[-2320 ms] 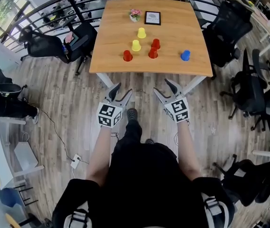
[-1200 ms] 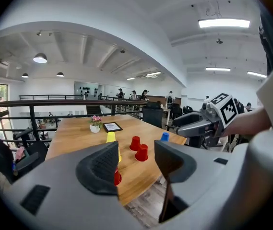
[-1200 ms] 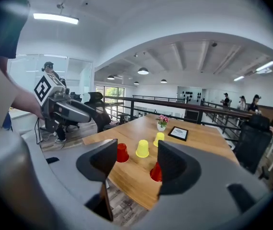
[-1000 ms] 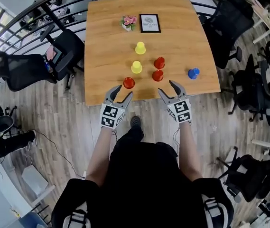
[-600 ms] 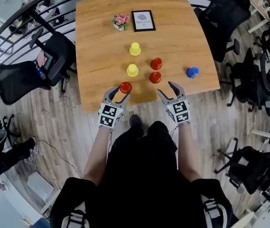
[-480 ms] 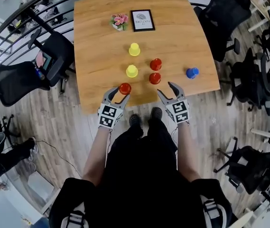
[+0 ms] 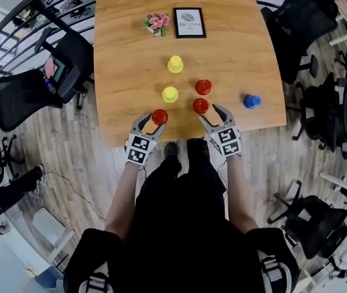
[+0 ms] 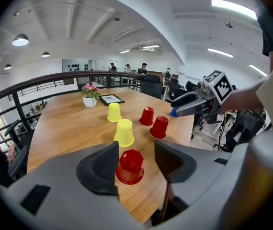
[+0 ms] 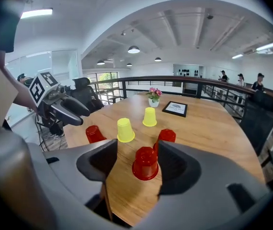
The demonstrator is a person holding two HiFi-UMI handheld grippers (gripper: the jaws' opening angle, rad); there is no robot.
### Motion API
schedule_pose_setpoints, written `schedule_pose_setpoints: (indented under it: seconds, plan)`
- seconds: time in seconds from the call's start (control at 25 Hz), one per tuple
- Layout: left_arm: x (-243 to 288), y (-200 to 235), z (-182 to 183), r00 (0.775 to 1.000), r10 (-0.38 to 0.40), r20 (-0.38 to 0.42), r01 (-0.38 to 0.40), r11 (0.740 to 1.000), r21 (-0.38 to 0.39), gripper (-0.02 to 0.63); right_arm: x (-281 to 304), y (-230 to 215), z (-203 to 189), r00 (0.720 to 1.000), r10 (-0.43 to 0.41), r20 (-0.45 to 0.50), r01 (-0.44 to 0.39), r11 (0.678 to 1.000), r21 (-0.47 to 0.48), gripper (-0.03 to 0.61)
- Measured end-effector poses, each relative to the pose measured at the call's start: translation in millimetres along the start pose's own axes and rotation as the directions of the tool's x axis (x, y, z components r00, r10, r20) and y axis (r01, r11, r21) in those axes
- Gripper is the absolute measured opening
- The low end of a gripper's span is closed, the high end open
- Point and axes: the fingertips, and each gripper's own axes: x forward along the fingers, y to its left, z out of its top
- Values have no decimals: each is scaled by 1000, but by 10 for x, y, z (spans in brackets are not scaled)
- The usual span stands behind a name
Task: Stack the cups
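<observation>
Six upturned cups stand on the wooden table [image 7: 121, 54]: two yellow [image 7: 175, 64] [image 7: 170, 94], three red and one blue [image 7: 252, 101]. My left gripper [image 7: 151, 121] is open over the near edge, and the nearest red cup [image 7: 160, 116] [image 8: 130, 166] stands between its jaws, untouched. My right gripper [image 7: 211, 115] is open too, with another red cup [image 7: 200, 105] [image 9: 145, 163] standing free between its jaws. The third red cup [image 7: 203, 86] [image 9: 166, 136] stands just behind that one. The blue cup is off to the right of my right gripper.
A small flower pot [image 7: 155, 23] and a framed picture [image 7: 189, 22] stand at the table's far side. Black office chairs [image 7: 69, 54] [image 7: 301, 23] stand round the table, and a dark railing runs along the left. Bare tabletop lies left of the cups.
Both grippers have moved forward and down onto the table's near edge. Each now has a red cup between its open jaws. The cups have not moved.
</observation>
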Motion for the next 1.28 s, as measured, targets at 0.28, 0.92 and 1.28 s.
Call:
schedule_pose_setpoints:
  seconds: [0.28, 0.92, 1.28]
  plan:
    - [236, 105, -298, 997, 19, -81, -23, 999, -44, 236, 323, -115, -251, 996, 38, -75, -35, 999, 35, 275]
    - [568, 74, -416, 988, -26, -152, 15, 997, -70, 236, 652, 228, -337, 978, 154, -138, -154, 988, 7, 227]
    - [735, -82, -346, 985, -73, -154, 64, 996, -60, 236, 740, 390, -302, 967, 204, -152, -209, 978, -13, 227]
